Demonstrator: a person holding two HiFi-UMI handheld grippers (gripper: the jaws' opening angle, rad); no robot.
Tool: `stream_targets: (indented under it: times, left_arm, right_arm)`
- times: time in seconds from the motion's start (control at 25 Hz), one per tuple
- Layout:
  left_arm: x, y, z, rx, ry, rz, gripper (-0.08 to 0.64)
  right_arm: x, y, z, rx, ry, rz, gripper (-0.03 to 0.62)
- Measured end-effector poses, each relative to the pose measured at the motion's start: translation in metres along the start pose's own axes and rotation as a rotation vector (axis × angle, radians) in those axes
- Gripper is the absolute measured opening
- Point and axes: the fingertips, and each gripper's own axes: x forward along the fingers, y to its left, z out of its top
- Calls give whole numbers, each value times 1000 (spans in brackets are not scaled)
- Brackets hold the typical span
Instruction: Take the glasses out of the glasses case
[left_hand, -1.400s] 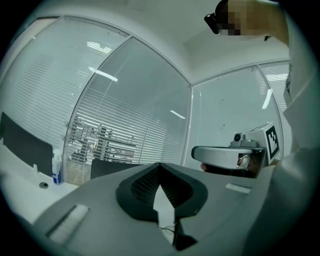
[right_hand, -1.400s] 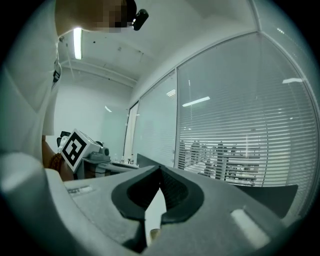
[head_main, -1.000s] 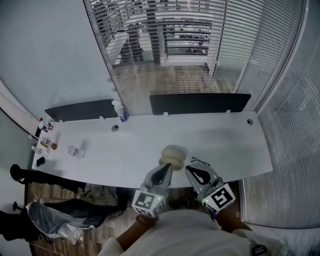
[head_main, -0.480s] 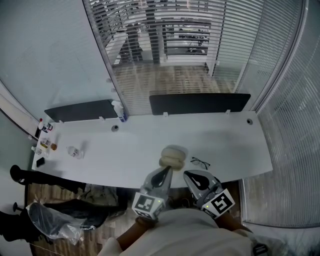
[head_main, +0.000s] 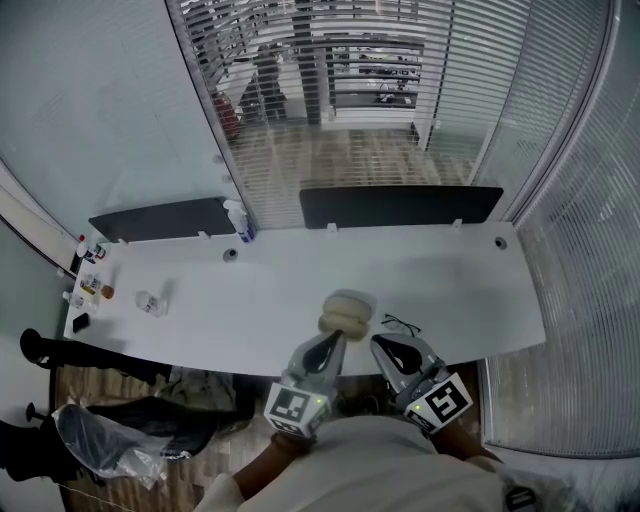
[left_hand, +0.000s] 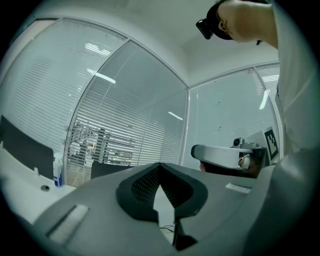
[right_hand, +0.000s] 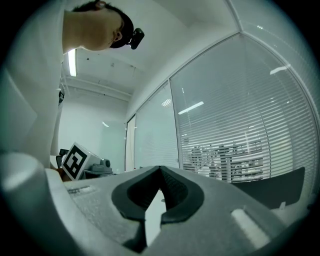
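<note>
An open beige glasses case (head_main: 345, 311) lies on the white table (head_main: 260, 300) near its front edge. The thin dark-framed glasses (head_main: 400, 324) rest on the table just right of the case, outside it. My left gripper (head_main: 337, 338) is shut and empty, with its tip at the near side of the case. My right gripper (head_main: 379, 342) is also shut and empty, a short way in front of the glasses without touching them. In the left gripper view the jaws (left_hand: 160, 166) meet at the tip, and a bit of the glasses (left_hand: 167, 229) shows below. The right gripper view shows closed jaws (right_hand: 160, 169).
Two black panels (head_main: 398, 207) (head_main: 165, 219) stand along the table's far edge, with a spray bottle (head_main: 240, 222) between them. Small bottles (head_main: 92, 285) and a clear object (head_main: 150, 302) sit at the left end. Glass walls with blinds enclose the room.
My right gripper has drawn back slightly from the glasses toward the table's front edge. The glasses stay on the table beside the case. The left gripper has not moved.
</note>
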Motion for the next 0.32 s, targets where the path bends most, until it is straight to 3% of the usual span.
stream_targets:
  times: [0.32]
  left_arm:
    - [7,6,0,-18,-1,8,0]
  right_arm:
    - [9,-5,-6,2,11,4,0]
